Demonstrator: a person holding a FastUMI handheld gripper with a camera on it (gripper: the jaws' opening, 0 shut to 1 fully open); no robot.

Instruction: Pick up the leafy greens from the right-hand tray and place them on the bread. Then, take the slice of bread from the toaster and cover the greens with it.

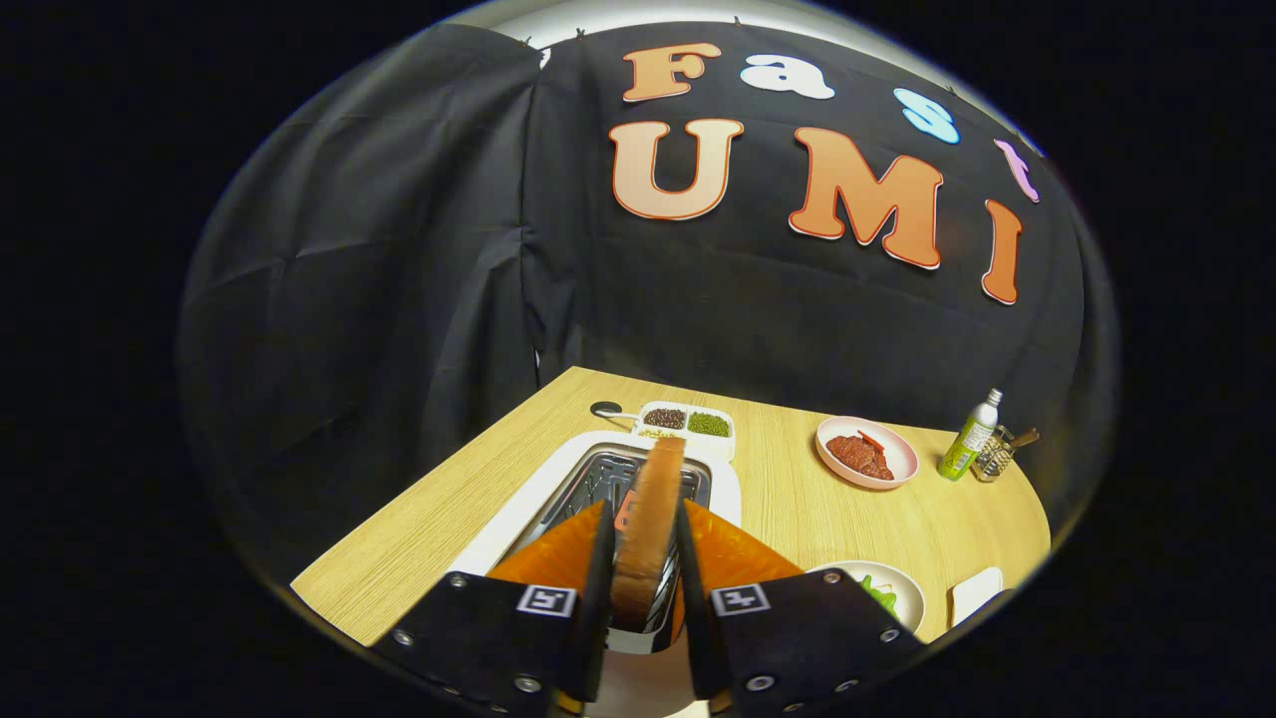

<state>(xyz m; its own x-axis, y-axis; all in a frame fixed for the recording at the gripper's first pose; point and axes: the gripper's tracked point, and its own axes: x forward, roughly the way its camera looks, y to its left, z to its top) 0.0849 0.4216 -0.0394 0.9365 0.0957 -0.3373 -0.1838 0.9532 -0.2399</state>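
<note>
We see hand-held gripper (645, 558) clamped on upright brown bread slice (650, 529), above white slotted toaster (598, 479), light wooden desk (797, 499), pink meat plate (865, 453) beyond

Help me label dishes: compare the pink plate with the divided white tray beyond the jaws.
The pink plate is round; the divided tray is rectangular with compartments. The plate holds reddish meat-like slices; the tray holds dark and green grains. Both sit on the wooden table, beyond the gripper, whose jaws clamp the bread slice.
</note>
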